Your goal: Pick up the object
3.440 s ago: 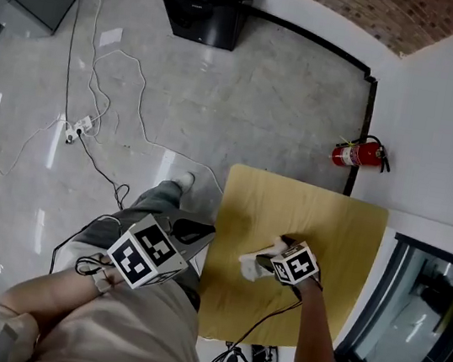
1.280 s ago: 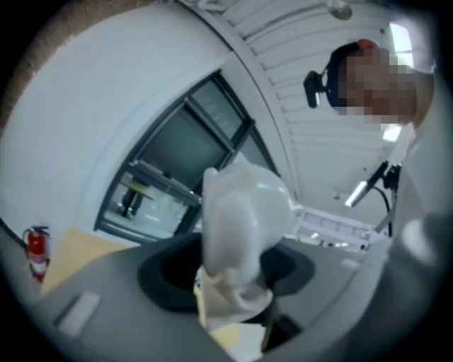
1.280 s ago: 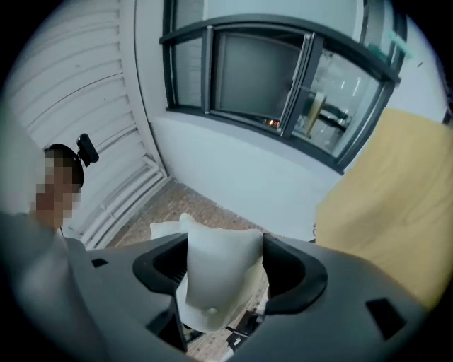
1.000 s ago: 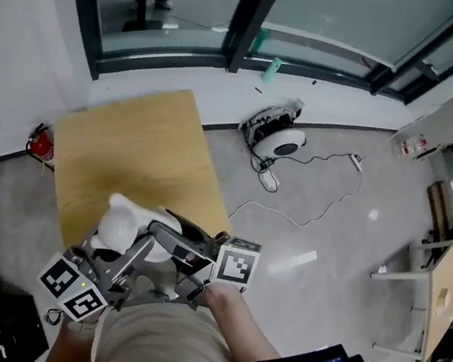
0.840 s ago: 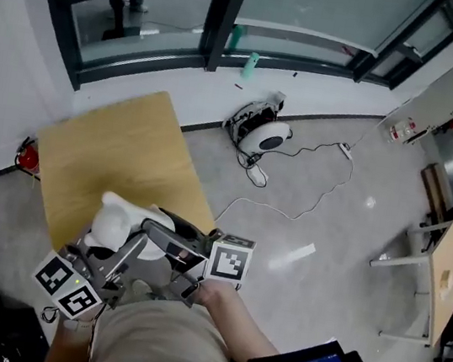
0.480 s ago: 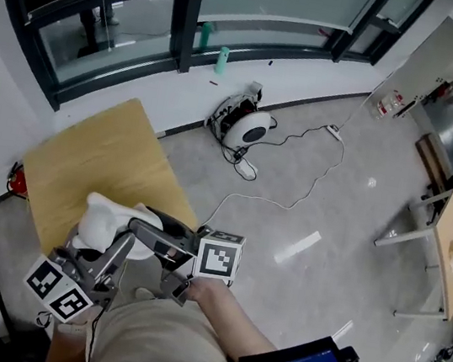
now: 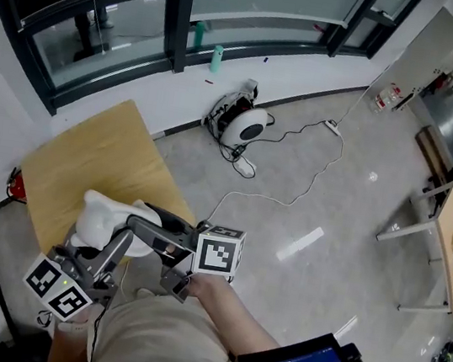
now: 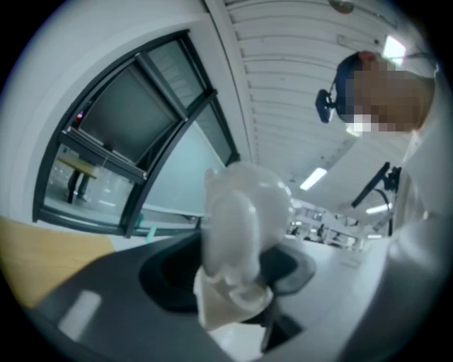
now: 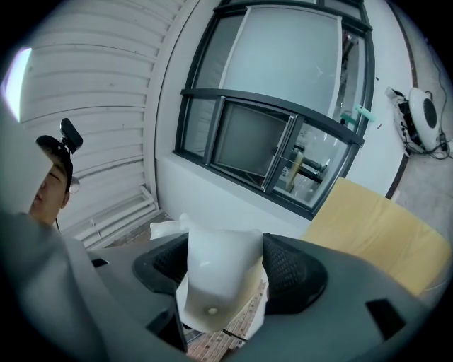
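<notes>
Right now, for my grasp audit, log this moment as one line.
left gripper: shut on white object | right gripper: shut on white object | status: held by both

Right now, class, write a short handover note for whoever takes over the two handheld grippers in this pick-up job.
Left gripper: jaws closed on the white object.
Right gripper: jaws closed on the same white object.
Where: the object is held up between both grippers, above the near corner of the wooden table, apparently clear of it.
Done: the pick-up looks complete.
Left: hold both grips firm; do not release one side alone.
</notes>
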